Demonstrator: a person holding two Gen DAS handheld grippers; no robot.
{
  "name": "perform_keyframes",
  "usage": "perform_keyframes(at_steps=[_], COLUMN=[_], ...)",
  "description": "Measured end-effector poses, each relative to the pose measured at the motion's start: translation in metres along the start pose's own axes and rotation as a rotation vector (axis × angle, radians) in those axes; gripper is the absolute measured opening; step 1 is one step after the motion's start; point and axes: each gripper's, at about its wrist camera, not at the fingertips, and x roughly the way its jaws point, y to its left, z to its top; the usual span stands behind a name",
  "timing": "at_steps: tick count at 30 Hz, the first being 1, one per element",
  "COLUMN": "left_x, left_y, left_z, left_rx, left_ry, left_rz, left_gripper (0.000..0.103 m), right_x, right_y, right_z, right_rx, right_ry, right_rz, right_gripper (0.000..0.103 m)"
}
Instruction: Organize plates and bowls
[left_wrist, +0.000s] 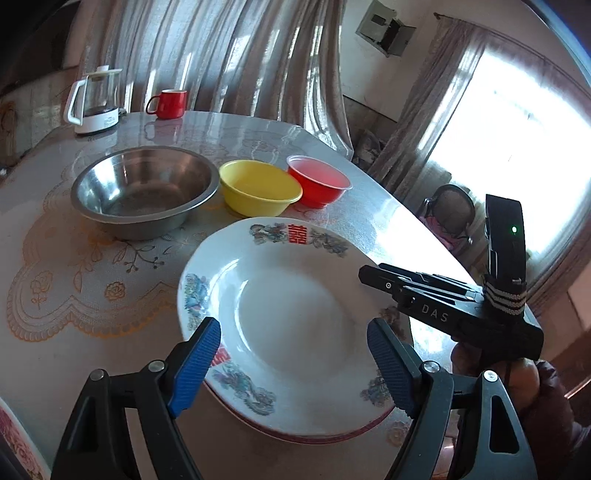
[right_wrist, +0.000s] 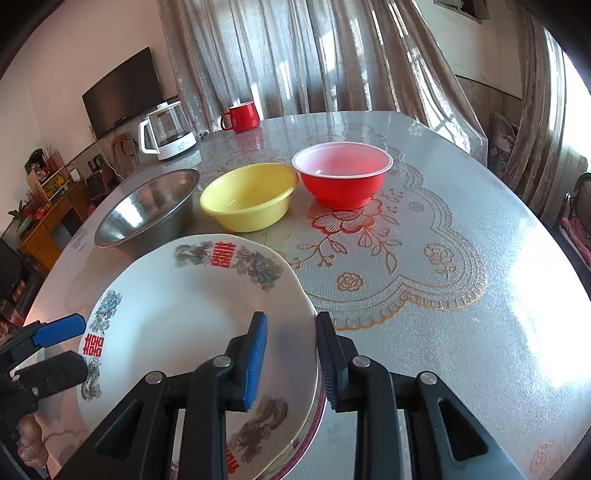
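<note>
White plate (left_wrist: 291, 314) with dragon and red double-happiness print sits low centre of the left wrist frame, lying face up on a second plate with a pink-red rim (right_wrist: 314, 421), both on the desk (right_wrist: 461, 295). Round, so no long axis; one red character points toward the bowls at the top of the plate.

Left gripper (left_wrist: 293, 363): blue pads spread wide, open, hovering over the near rim of the plate, nothing held. Right gripper (right_wrist: 291, 360): pads straddle the plate's right edge, one above the face, one outside the rim; gap visible, cannot tell whether it pinches.

Bowls in a row across mid-frame, all upright, mouths up: steel bowl (left_wrist: 144, 190) left, yellow bowl (left_wrist: 260, 188) centre, red bowl (left_wrist: 319, 181) right; steel and yellow just beside each other
</note>
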Motion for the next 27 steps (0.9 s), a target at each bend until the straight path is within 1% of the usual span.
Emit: perform_keyframes(at_steps=[1,3,4,6,8,10,12,13,15,18,19,23,27], left_x=[0.000,0.001,-0.001,-0.006,-0.008,-0.006,-0.003,-0.001,0.007,0.013,0.013,0.010,0.008], left_y=[-0.005,-0.007,-0.005,0.006,0.022,0.037,0.044,0.044,0.040,0.032,0.031,0.034,0.033], left_z=[-0.002,-0.006,-0.006,-0.005,0.000,0.003,0.006,0.007,0.009,0.009,0.008,0.007,0.006], left_rx=[0.028,0.033,0.016,-0.031,-0.081,-0.131,-0.155,-0.154,-0.138,-0.096,-0.091,-0.101,-0.103], left_ry=[-0.001,0.005,0.001,-0.017,-0.029,-0.027,-0.021,-0.017,0.005,0.003,0.001,0.002,0.000], left_rz=[0.014,0.028,0.030,0.046,0.078,0.107,0.103,0.093,0.067,0.112,0.116,0.096,0.095], left_gripper=[0.082,0.082,0.082,0.083,0.083,0.082,0.080,0.075,0.068,0.069,0.069,0.069,0.069], right_x=[-0.001,-0.001,-0.002,-0.002,-0.002,-0.002,-0.002,-0.002,-0.001,-0.001,-0.001,-0.001,-0.001], right_y=[0.000,0.000,0.000,-0.001,0.000,0.000,0.000,-0.001,-0.001,-0.002,-0.002,-0.001,0.001], right_z=[-0.001,-0.002,-0.003,-0.003,-0.003,-0.003,-0.003,-0.003,-0.003,-0.002,-0.002,-0.002,-0.003], right_rx=[-0.002,0.001,0.005,0.011,0.006,0.005,0.007,0.009,0.012,0.014,0.013,0.001,-0.007], right_ry=[0.000,-0.001,-0.001,0.000,-0.001,-0.002,-0.004,-0.004,-0.004,-0.002,-0.002,-0.001,0.000], right_rz=[-0.001,-0.007,-0.012,-0.013,-0.019,-0.020,-0.017,-0.015,-0.012,-0.009,-0.009,-0.010,-0.013], right_gripper=[0.026,0.025,0.022,0.022,0.022,0.022,0.022,0.022,0.022,0.023,0.023,0.023,0.024])
